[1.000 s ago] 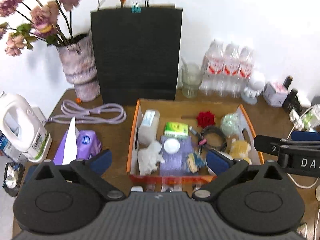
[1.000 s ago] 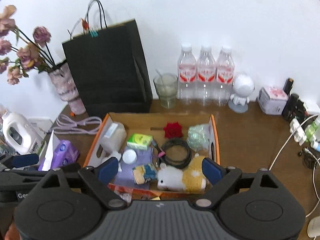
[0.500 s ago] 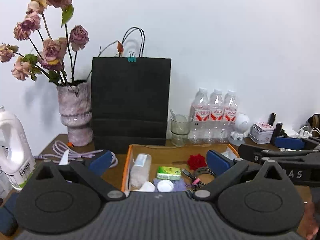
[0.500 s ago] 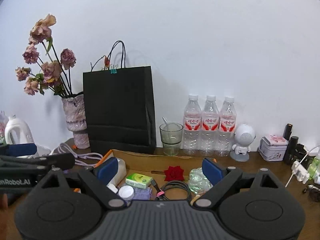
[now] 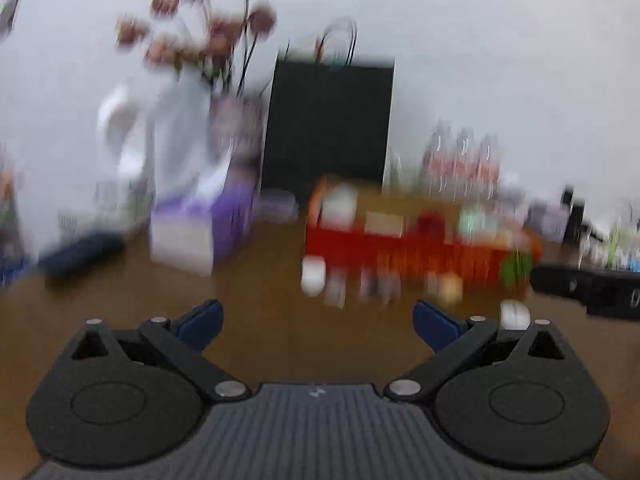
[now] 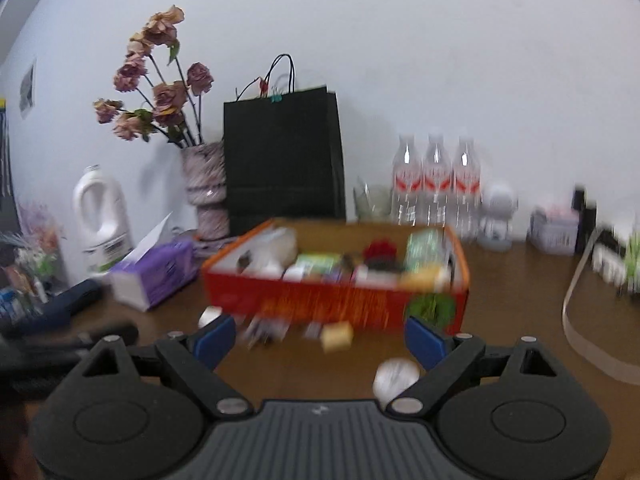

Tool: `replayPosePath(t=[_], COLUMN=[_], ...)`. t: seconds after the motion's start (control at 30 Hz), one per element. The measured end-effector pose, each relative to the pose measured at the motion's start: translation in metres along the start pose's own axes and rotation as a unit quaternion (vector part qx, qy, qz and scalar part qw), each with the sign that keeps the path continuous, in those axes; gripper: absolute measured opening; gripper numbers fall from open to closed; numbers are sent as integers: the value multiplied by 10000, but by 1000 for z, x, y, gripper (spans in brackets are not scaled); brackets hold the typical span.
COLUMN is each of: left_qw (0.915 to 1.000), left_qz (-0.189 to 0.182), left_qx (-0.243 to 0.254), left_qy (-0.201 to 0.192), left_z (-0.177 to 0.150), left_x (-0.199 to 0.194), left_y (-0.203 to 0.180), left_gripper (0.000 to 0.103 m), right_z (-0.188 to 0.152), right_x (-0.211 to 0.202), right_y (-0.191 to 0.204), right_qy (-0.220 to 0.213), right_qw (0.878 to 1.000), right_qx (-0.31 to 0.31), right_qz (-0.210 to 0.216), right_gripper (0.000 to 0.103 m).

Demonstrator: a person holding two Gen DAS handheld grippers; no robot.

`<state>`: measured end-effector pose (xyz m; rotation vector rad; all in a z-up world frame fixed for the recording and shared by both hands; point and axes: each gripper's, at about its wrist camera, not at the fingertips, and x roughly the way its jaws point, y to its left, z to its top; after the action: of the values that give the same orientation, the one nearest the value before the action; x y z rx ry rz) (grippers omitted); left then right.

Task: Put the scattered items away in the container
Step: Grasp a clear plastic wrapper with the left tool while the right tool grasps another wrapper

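Observation:
An orange cardboard box [image 6: 332,300] [image 5: 416,258] stands on the brown table, filled with several small items, a red flower [image 6: 380,249] among them. In front of it lie loose things: a yellow block [image 6: 337,336], a white round lid [image 6: 394,376], a green ball [image 6: 432,307] and small blurred pieces [image 6: 264,330]. My right gripper [image 6: 318,340] hovers open just in front of them, nothing between its fingers. My left gripper [image 5: 318,322] is open too, low over the table, left of the box front. The left wrist view is heavily blurred.
A purple tissue pack [image 6: 154,274], white jug [image 6: 102,220], flower vase [image 6: 206,192] and black paper bag [image 6: 282,160] stand left and behind the box. Three water bottles [image 6: 436,184], a glass [image 6: 372,200], a white robot figure [image 6: 496,216], a tin [image 6: 554,226] and cables sit right.
Both grippers have dropped from above the box down to table height in front of it and pulled back. Loose items in front of the box now show. Both stay open.

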<state>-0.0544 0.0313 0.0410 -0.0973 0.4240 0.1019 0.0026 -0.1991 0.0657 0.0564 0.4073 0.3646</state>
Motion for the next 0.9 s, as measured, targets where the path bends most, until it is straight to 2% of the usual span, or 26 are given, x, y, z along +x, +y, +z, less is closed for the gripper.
replayPosePath(t=[0.03, 0.13, 0.2, 0.27, 0.3, 0.4, 0.5, 0.53, 0.57, 0.63, 0.67, 0.77, 0.9], left_qw=[9999, 9996, 9995, 9995, 9993, 9989, 9988, 9985, 9981, 9972, 9968, 9960, 9944], left_qz=[-84, -199, -171, -184, -213, -278, -206, -181, -169, -199, -232, -298, -481], left_qx=[-6, 145, 237, 227, 205, 141, 197, 230, 249, 282, 307, 385, 460], left_qy=[146, 112, 79, 136, 212, 353, 405, 466, 532, 666, 697, 753, 826], left_z=[-7, -12, -7, -1, 3, 9, 12, 14, 15, 18, 20, 25, 37], left_x=[-4, -11, -3, 8, 14, 28, 43, 48, 52, 59, 62, 73, 99], left_y=[0, -4, -4, -1, 2, 12, 23, 26, 29, 36, 39, 46, 47], left_gripper=[103, 103, 103, 101, 96, 88, 78, 76, 70, 56, 48, 33, 31], right_z=[-13, -34, -36, -33, -30, -17, 0, 4, 8, 12, 13, 16, 12], right_x=[-3, -5, -3, 3, 7, 24, 63, 81, 98, 128, 140, 163, 186], right_y=[0, 8, 11, 13, 14, 20, 27, 29, 32, 41, 46, 53, 58], right_qy=[91, 326, 348, 393, 413, 468, 612, 711, 802, 915, 951, 977, 1317], right_qw=[9999, 9994, 9993, 9991, 9989, 9972, 9941, 9929, 9916, 9889, 9876, 9849, 9795], right_qx=[113, -66, -144, -158, -200, -474, -636, -616, -613, -761, -843, -938, -1067], right_qz=[-1, -81, -48, 59, 135, 350, 623, 727, 804, 888, 919, 1081, 1092], right_gripper=[94, 94, 93, 87, 86, 65, 64, 59, 51, 43, 40, 35, 20])
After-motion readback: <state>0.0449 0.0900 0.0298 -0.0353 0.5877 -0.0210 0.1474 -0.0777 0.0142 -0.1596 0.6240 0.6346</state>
